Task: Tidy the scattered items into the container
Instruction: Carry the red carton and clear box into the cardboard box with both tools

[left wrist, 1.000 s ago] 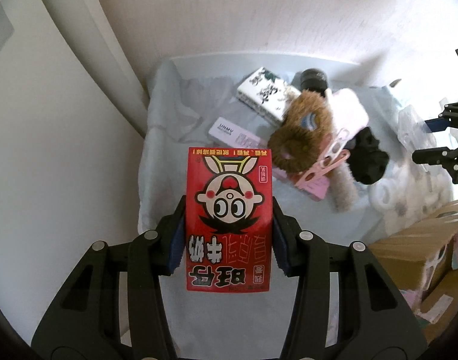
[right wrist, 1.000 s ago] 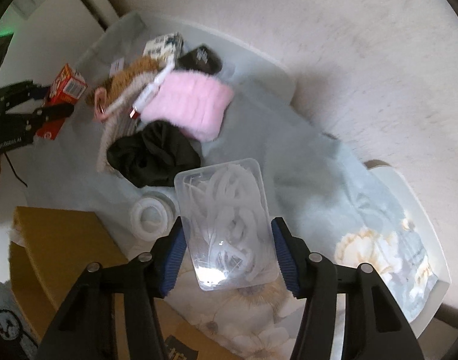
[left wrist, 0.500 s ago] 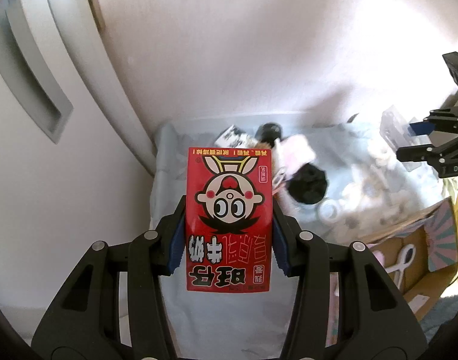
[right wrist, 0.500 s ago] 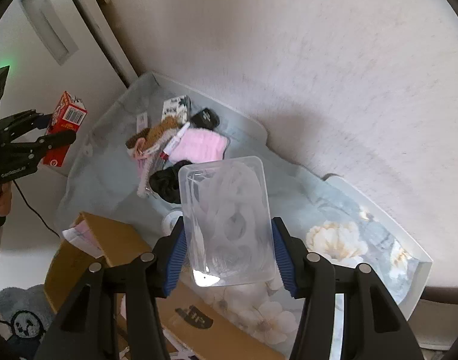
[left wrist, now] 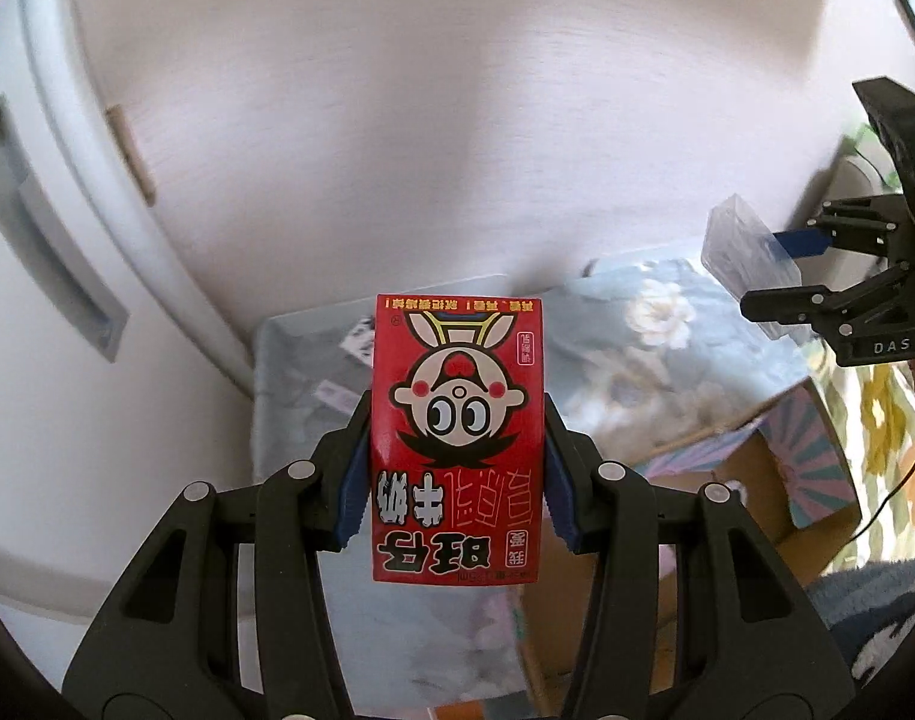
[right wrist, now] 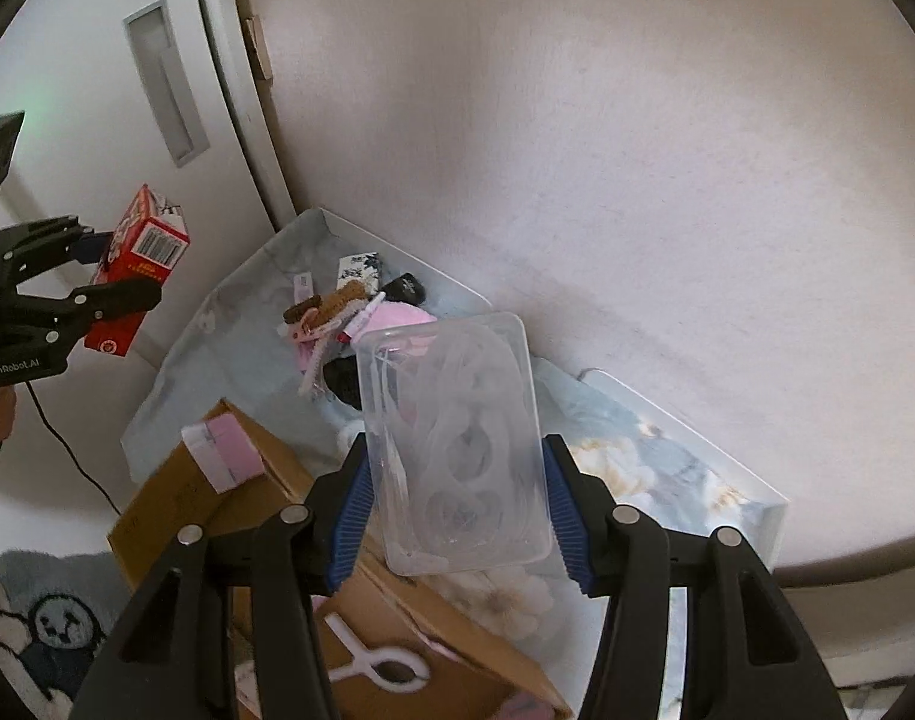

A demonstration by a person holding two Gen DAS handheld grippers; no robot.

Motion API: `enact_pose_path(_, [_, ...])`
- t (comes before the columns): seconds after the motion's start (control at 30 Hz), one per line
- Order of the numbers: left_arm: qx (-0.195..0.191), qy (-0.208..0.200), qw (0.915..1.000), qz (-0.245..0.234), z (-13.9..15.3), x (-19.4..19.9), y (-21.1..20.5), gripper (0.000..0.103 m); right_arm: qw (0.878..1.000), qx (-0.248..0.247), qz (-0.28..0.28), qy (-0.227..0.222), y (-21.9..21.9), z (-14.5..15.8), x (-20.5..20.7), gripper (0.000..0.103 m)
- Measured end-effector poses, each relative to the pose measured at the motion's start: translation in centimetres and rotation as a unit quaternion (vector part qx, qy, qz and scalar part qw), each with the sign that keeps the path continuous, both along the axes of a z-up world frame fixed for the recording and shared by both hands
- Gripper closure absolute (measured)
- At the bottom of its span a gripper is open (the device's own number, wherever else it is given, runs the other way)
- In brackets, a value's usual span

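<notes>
Milk carton (left wrist: 457, 438) sits clamped in left gripper (left wrist: 456, 483), clear plastic box (right wrist: 454, 450) in right gripper (right wrist: 455, 504), both raised for transfer into cardboard box (right wrist: 217, 498).

Both tools hang in open air, well apart, each blocked in front by its own load: the left tool (left wrist: 456, 462) by the red printed milk carton (left wrist: 457, 438), the right tool (right wrist: 454, 501) by the clear plastic lidded box (right wrist: 457, 450). Below, the open brown cardboard box (right wrist: 217, 498) offers a gap from above, though a white plastic clip (right wrist: 376, 663) lies inside. Beyond it, a heap of small items (right wrist: 349, 318) crowds the flower-patterned cloth (right wrist: 247, 330), probably leaving its left part bare. The pale wall (right wrist: 577, 150) closes off the far side.
</notes>
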State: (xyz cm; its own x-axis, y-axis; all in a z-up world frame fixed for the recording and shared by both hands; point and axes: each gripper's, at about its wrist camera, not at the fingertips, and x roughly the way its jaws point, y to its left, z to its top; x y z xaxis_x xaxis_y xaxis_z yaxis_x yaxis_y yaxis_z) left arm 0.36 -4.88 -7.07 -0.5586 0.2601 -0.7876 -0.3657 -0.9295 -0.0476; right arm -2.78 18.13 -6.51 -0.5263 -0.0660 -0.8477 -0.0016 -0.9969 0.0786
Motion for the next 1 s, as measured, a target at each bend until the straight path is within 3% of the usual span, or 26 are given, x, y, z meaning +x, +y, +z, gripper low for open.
enact_pose_path(0.37, [0.007, -0.014, 0.9986, -0.051, -1.4, 2.3, 5.0, 0.058, 0.999, -0.018, -0.05, 0.004, 0.6, 0.1, 5.8, 0.053])
enact_pose_path(0.53, [0.006, -0.047, 0.9961, -0.074, -3.2, 3.9, 6.9, 0.058, 0.996, -0.046, -0.079, 0.0, 0.9, -0.8, 8.7, 0.053])
enact_pose_path(0.77, [-0.018, -0.098, 0.9904, -0.097, -7.6, 5.1, 10.0, 0.058, 0.992, -0.07, -0.083, -0.066, -1.0, -5.5, 11.1, 0.053])
enact_pose_path(0.83, [-0.025, -0.135, 0.9849, -0.106, -9.7, 4.9, 10.7, 0.058, 0.99, -0.075, -0.078, -0.087, -1.7, -7.0, 11.2, 0.053])
enact_pose_path(1.0, [-0.048, -0.172, 0.9774, -0.113, -13.3, 5.0, 11.7, 0.058, 0.987, -0.089, -0.063, -0.118, -3.4, -11.1, 11.2, 0.053])
